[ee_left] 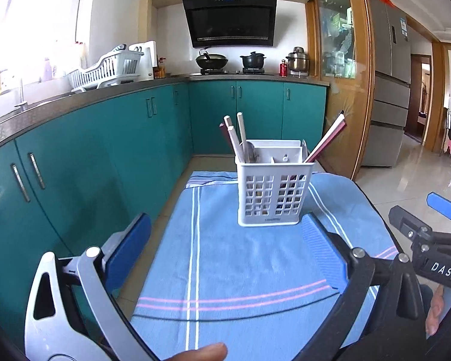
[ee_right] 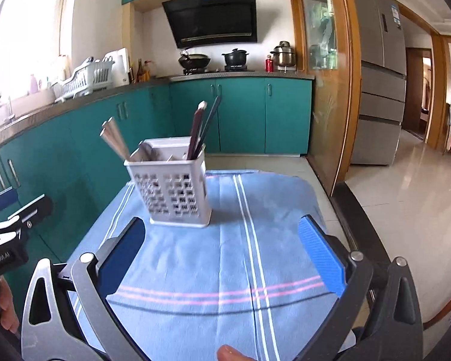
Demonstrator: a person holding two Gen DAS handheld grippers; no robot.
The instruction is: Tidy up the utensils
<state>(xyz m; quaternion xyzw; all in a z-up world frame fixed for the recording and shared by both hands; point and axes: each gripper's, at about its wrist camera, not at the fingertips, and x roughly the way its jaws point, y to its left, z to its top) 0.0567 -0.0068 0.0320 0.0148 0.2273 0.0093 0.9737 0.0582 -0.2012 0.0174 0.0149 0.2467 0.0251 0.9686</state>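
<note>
Blue cloth (ee_left: 255, 270): white caddy (ee_left: 273, 192) holds upright chopsticks (ee_left: 236, 138), spoon (ee_left: 249, 152).

Daylight from the blown-out left window (ee_left: 30, 30); sharp centre, fisheye-bent edges.

Left gripper (ee_left: 225, 246) is splayed wide, blue-padded fingers (ee_left: 321, 252) far apart with nothing caught between them, angled gently downward, and a fingertip of the person's hand (ee_left: 204, 352) peeks in at the bottom edge. Right gripper (ee_right: 222, 249) matches it, fingers (ee_right: 321, 255) spread fully and empty, tilted down the same way, a thumb tip (ee_right: 228, 353) showing below. Each gripper shows at the edge of the other's view, side by side, level with one another.
</note>
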